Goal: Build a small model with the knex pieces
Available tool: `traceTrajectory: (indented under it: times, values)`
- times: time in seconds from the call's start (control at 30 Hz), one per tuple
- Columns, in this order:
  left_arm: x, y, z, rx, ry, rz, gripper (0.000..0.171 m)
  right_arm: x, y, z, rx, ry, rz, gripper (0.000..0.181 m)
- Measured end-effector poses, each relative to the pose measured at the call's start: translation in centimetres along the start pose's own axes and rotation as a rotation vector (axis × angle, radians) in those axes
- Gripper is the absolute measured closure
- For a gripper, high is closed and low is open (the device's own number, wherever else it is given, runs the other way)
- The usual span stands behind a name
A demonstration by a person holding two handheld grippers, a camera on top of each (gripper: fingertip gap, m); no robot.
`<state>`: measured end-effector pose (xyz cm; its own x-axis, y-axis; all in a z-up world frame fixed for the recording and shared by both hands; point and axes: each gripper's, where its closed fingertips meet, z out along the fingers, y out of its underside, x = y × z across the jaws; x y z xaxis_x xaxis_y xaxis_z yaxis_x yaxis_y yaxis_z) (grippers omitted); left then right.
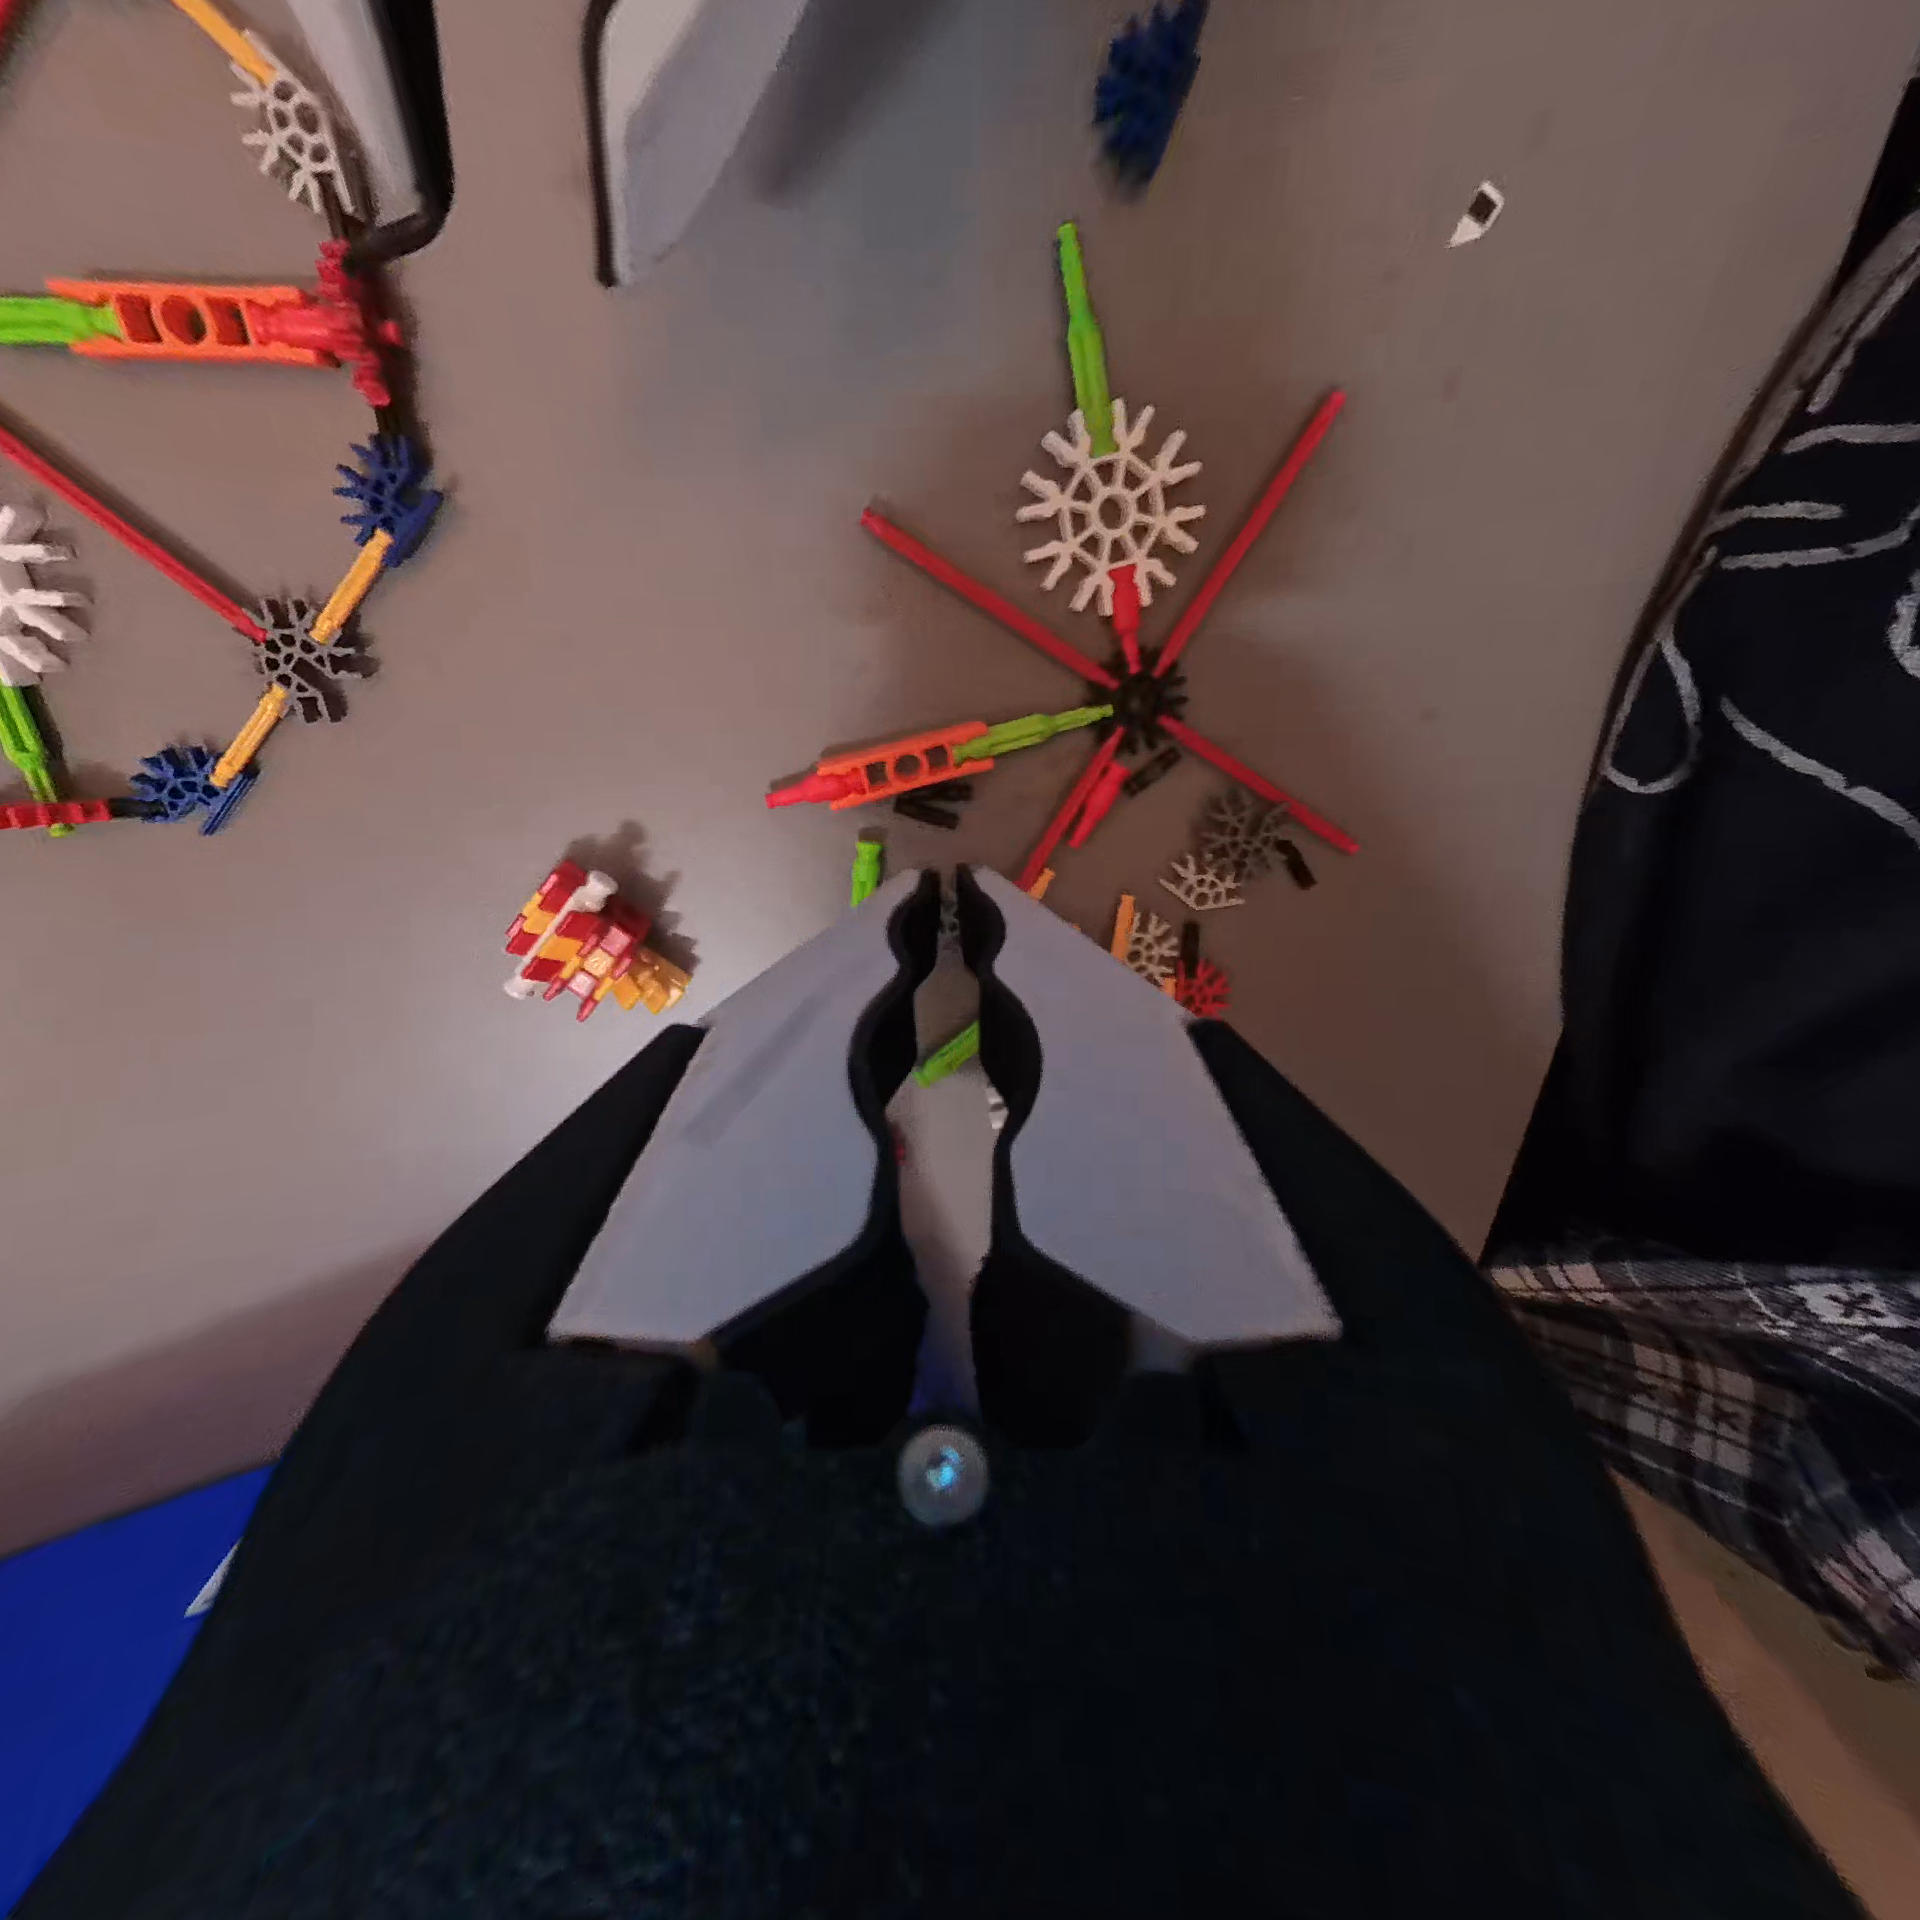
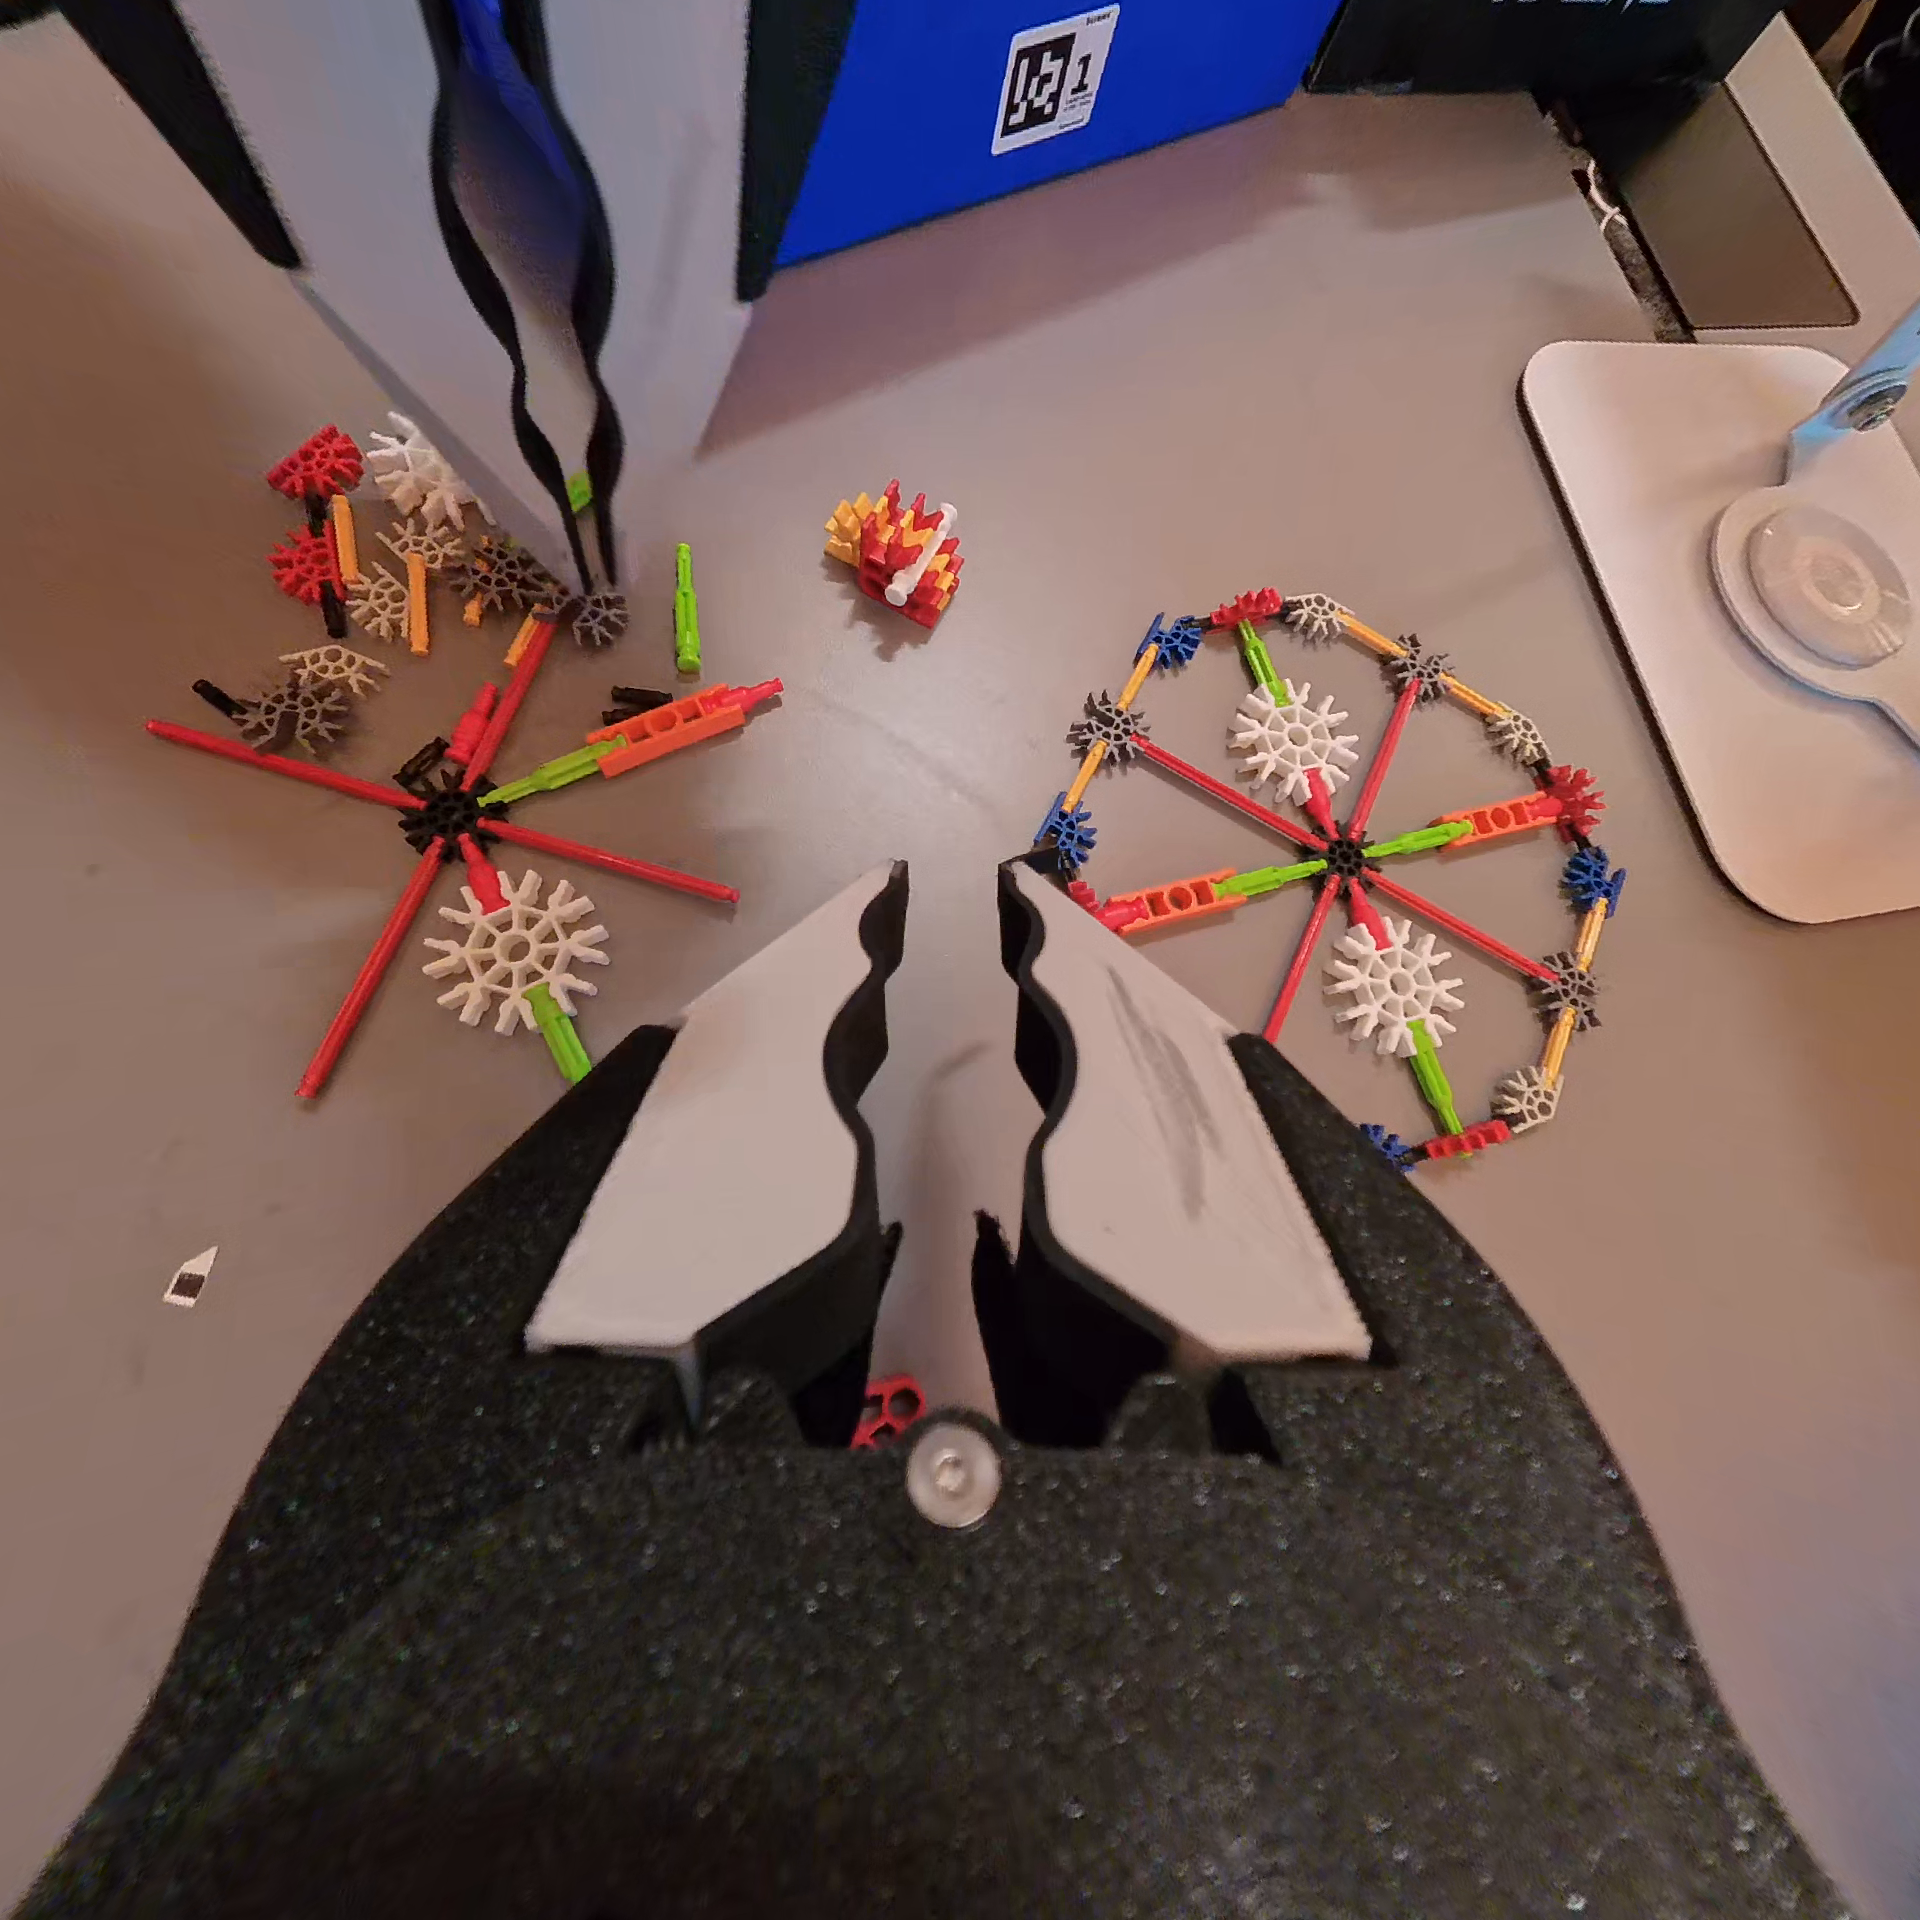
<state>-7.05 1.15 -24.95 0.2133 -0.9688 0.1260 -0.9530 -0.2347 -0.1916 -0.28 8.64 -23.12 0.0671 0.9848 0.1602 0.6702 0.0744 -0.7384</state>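
Right view, bottom centre: right gripper [image 2: 951,878] with jaws wide apart and nothing between them, over bare table [image 2: 935,727]. Small red piece [image 2: 888,1403] peeking out down by the jaw roots. Right fingertip overlapping the rim of the wheel [image 2: 1340,857] at mid right, a closed ring of yellow rods and mixed connectors with red spokes; cannot tell whether touching. Left of the jaws, the star [image 2: 447,816]: black hub, red spokes, no rim, a white snowflake [image 2: 516,951] clipped on at its lower side. Paper scrap [image 2: 190,1278] alone at lower left.

Farther up, centre: red-yellow clump [image 2: 899,556], apart from everything. Upper left: pile [image 2: 395,582] of loose connectors and short rods, a loose rod [image 2: 684,608] in green just right of it.

Standing in that pile, tips down: left gripper [image 1: 943,888], jaws narrow, pinching a green rod [image 1: 948,1055] that shows across the gap in both views. Tips right at a gray connector [image 2: 601,615]; contact not clear.

Top of frame: blue box [image 2: 935,156] with a printed tag, and at the right edge a pale stand base [image 2: 1662,623].
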Motion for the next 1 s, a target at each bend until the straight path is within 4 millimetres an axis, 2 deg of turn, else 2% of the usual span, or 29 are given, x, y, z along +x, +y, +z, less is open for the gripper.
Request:
traceTrajectory:
  times: [0.13,0.2,0.27,0.33,0.43,0.5,0.57,0.63,0.67,0.73,0.9,0.93,1.0]
  values:
    - [-0.7,-0.1,-0.4,0.033,-0.003,-0.027,0.157,-0.1,0.0,0.0,0.000,-0.003,-0.001,0.164]
    - [-0.7,-0.3,-0.9,0.065,0.016,-0.041,0.157,-0.1,0.0,0.0,0.001,-0.004,0.000,0.164]
    - [-1.5,-0.1,-1.2,0.075,-0.017,-0.063,0.149,-0.1,0.0,0.1,0.000,-0.006,-0.002,0.164]
    - [-2.0,0.2,-1.4,0.088,-0.033,-0.064,0.152,-0.3,0.0,0.1,-0.001,-0.009,-0.004,0.164]
    - [-2.8,1.5,-2.8,0.093,-0.084,-0.072,0.157,-0.5,-0.1,0.2,-0.003,-0.015,-0.014,0.164]
    - [-4.0,3.1,-4.9,0.098,-0.140,-0.110,0.155,-0.6,-0.1,0.2,0.000,-0.018,-0.016,0.164]
    - [-6.1,5.9,-7.7,0.083,-0.241,-0.164,0.154,-0.7,-0.2,0.2,0.001,-0.020,-0.018,0.164]
    - [-7.6,9.7,-10.2,0.050,-0.285,-0.238,0.155,-0.7,-0.2,0.2,0.000,-0.022,-0.019,0.164]
    - [-8.1,11.8,-11.1,0.034,-0.280,-0.291,0.155,-0.7,-0.2,0.3,-0.001,-0.023,-0.020,0.164]
    - [-10.5,17.2,-12.2,-0.057,-0.364,-0.380,0.156,-0.8,-0.2,0.3,-0.002,-0.024,-0.021,0.164]
    - [-13.4,27.3,-10.9,-0.226,-0.360,-0.582,0.158,-1.0,0.0,0.6,-0.012,-0.033,-0.022,0.164]
    - [-13.8,28.9,-10.5,-0.275,-0.366,-0.589,0.158,-1.0,0.1,0.7,-0.015,-0.035,-0.022,0.164]
    - [-14.5,30.6,-9.8,-0.342,-0.378,-0.574,0.157,-1.0,0.2,0.8,-0.019,-0.038,-0.020,0.164]
